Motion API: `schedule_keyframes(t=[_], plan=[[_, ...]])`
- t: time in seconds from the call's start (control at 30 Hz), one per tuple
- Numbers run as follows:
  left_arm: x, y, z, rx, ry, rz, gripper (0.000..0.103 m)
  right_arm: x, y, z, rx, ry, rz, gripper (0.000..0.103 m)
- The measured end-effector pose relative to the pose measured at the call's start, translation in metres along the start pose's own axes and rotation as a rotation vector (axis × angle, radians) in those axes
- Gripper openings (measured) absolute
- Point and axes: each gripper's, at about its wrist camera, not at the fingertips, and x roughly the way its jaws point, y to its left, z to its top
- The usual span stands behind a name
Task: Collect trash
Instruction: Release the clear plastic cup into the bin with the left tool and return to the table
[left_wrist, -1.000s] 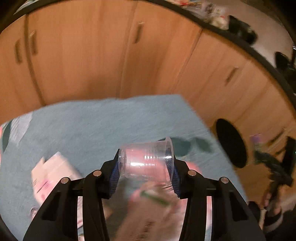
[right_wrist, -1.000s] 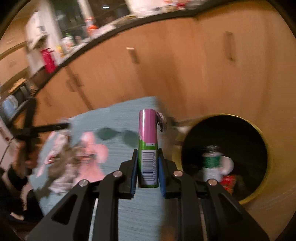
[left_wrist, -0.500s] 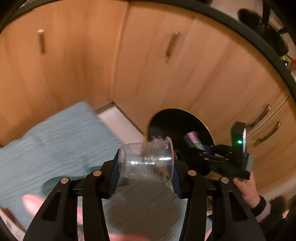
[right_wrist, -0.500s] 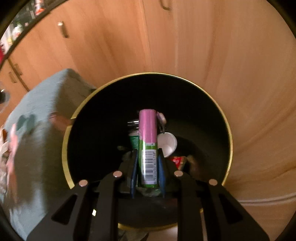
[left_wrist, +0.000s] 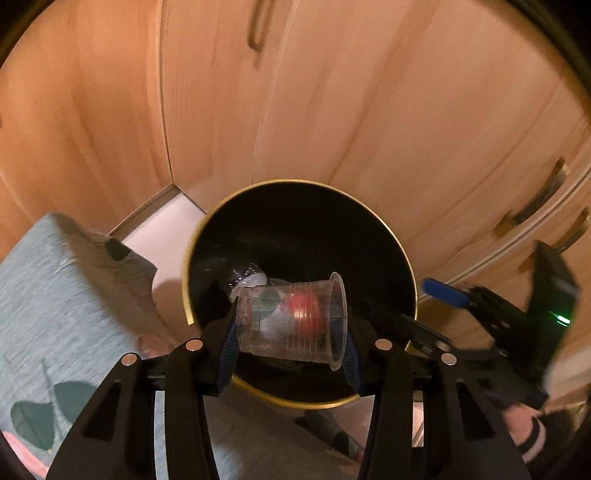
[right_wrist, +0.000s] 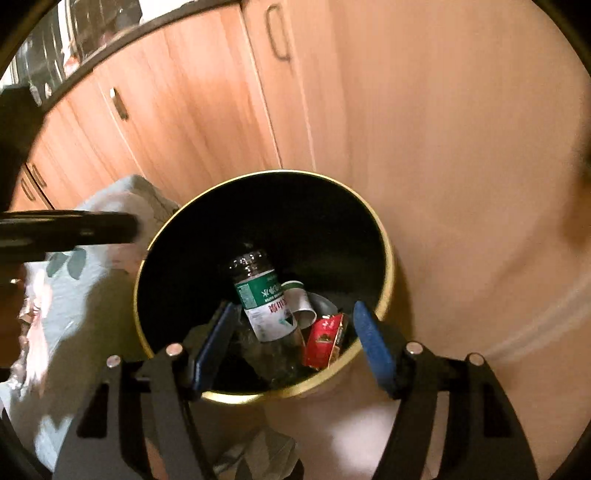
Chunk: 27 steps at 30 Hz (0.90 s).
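Landmark: round waste bin (left_wrist: 400, 258), black inside with a thin gold rim, standing against pale wood cabinet doors (left_wrist: 332, 110).

Left of the bin: a teal woven cloth (left_wrist: 55, 288) with a darker leaf print, soft and draped.

Over the bin mouth: left gripper (left_wrist: 291, 325) is clamped on a clear plastic cup (left_wrist: 291, 321), lying sideways, base at the left pad and flared lip at the right. The wall is thin, ribbed and see-through. Judged very light, springy and easily crushed or cracked. The smooth wall is probably slippery, so a hold across the ends as here, or low near the stiffer base, seems safest.

Inside the bin: a clear plastic bottle (right_wrist: 264, 295) with a green-and-white label, a white paper cup (right_wrist: 301, 301) on its side just right of it, and a red glossy packet (right_wrist: 325, 338) at the near right wall.

Above the bin's near rim: right gripper (right_wrist: 291, 341) stands empty, its jaws having just been opening, with nothing between the blue pads (right_wrist: 373, 347).
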Motion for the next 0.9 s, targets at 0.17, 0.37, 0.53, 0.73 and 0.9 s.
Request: schedule_keyframes(t=[0.17, 0.37, 0.53, 0.73, 0.9], plan=[[0.021, -0.006, 0.005, 0.028, 0.021, 0.044, 0.045, -0.017, -0.004, -0.01, 0.018, -0.014, -0.004, 0.067], [0.017, -0.01, 0.004, 0.054, -0.005, 0.098, 0.074, -0.018, 0.0, -0.012, 0.028, -0.012, 0.003, 0.068], [-0.019, 0.006, -0.002, -0.02, -0.043, 0.088, 0.074, -0.039, 0.013, -0.011, -0.017, -0.029, 0.045, 0.068], [-0.128, 0.049, -0.059, -0.164, -0.218, 0.084, 0.077, -0.071, 0.094, 0.0, -0.215, -0.072, 0.235, 0.068], [-0.229, 0.116, -0.155, -0.265, -0.349, 0.282, 0.089, -0.068, 0.203, -0.014, -0.411, 0.045, 0.483, 0.073]])
